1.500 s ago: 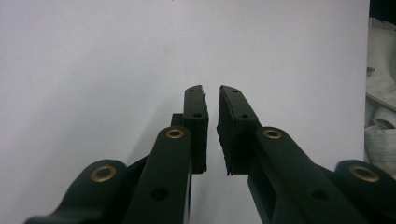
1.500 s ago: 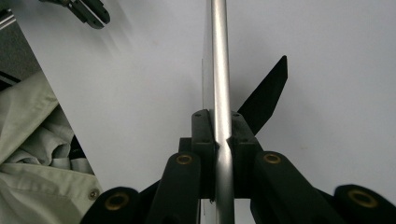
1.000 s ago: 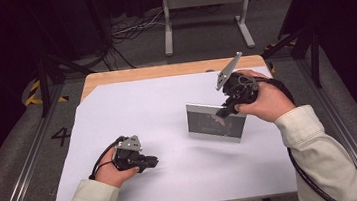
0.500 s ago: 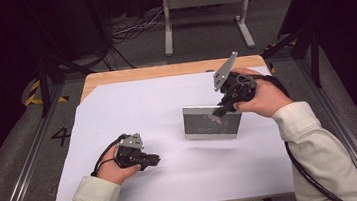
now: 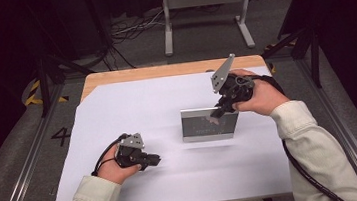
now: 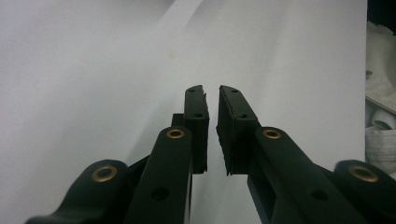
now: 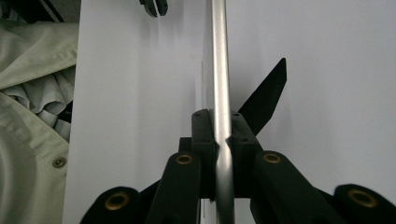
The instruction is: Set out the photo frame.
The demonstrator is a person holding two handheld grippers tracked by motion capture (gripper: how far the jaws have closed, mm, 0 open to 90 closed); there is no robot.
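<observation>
Metal-framed and thin, the mirror panel (image 5: 208,125) stands on its lower edge toward the right side of the bench (image 5: 117,107), my right gripper (image 5: 216,111) pinching its top rim (image 7: 220,93). It looks stiff, light, slick and breakable, so I'd grip the frame, never the glass. My left gripper (image 5: 155,159) rests near the front-left edge, jaws almost together on nothing.
</observation>
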